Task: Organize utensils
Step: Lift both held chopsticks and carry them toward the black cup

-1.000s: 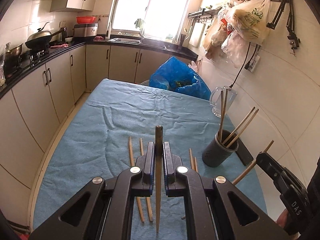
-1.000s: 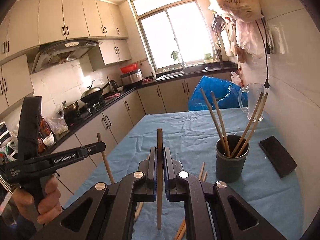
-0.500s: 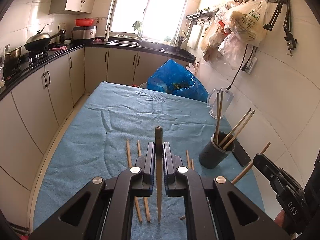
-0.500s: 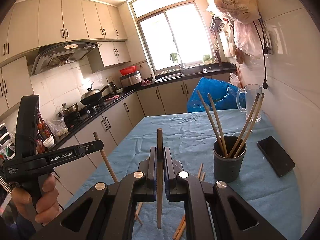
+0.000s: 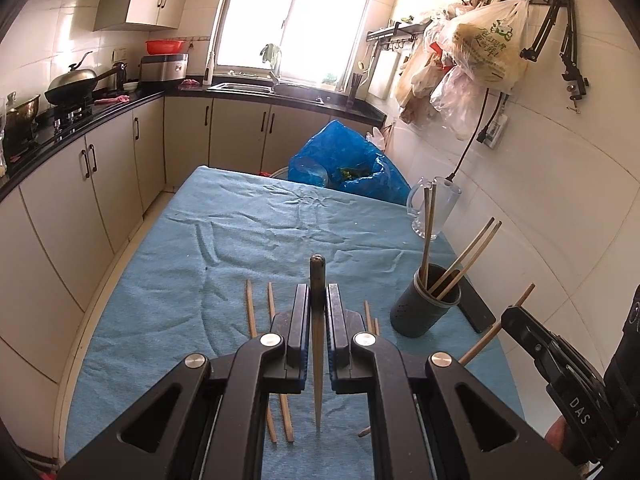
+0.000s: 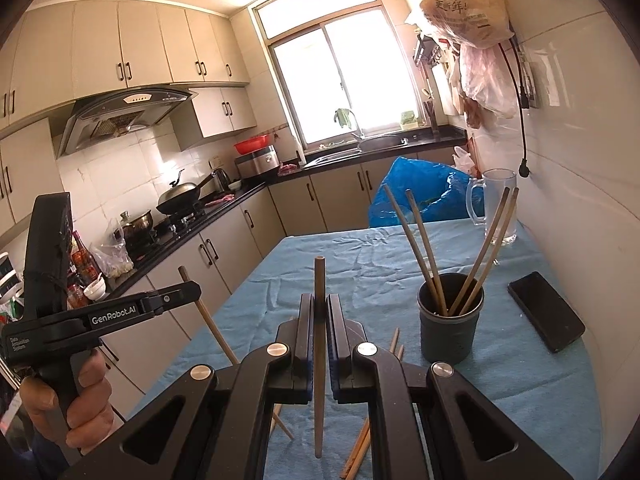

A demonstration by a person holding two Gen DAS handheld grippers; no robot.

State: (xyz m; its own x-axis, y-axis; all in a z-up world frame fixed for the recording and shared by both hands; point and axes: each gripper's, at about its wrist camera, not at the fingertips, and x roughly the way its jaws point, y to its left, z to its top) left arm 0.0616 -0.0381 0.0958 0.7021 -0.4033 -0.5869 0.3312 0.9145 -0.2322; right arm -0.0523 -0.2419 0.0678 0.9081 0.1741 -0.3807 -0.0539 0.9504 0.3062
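Clamping one wooden chopstick [image 5: 318, 344] each, the left gripper [image 5: 318, 300] and right gripper [image 6: 319, 308] stay clenched, unmoved since earlier, the dark cylindrical holder [image 6: 450, 328] right of both.

Left gripper [image 5: 318, 300] clamped tight, tilted down toward the near table end. Right gripper [image 6: 319, 312] likewise clamped, angled slightly down. Left hand [image 6: 76, 396] wrapped round its handle.

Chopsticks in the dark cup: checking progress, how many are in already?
4 chopsticks: two lean left, two lean right, all standing in the cup; shorter ones could hide inside.
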